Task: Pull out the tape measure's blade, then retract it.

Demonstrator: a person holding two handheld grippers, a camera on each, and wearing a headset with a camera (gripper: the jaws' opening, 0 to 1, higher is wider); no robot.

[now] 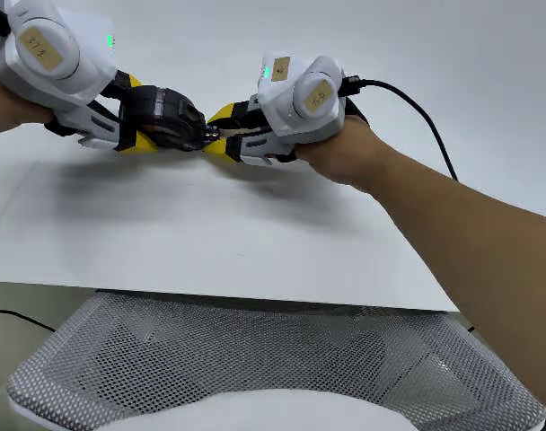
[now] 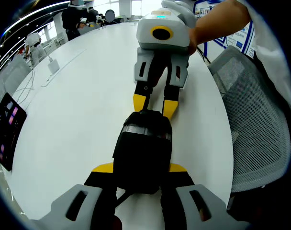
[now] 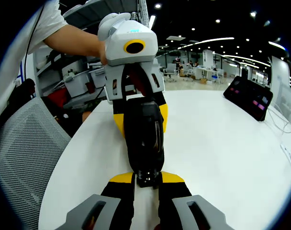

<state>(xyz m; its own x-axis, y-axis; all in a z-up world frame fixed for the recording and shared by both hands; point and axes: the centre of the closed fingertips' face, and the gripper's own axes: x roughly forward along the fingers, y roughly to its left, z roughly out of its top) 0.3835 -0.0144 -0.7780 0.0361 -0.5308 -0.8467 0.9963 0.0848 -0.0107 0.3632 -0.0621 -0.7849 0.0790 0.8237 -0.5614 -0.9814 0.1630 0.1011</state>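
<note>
A black tape measure is held above the white table, with my left gripper shut across its body. In the left gripper view the case sits between my yellow-tipped jaws. My right gripper meets it head-on from the right. In the right gripper view its jaws are shut on the small hook end of the blade, at the front of the case. No length of blade shows between the case and the hook. The two grippers are nearly tip to tip.
A grey mesh chair back stands close against the table's near edge. A black cable trails from the right gripper across the table. A dark tablet stands on the table's far side, and a white charger with its cord lies beyond.
</note>
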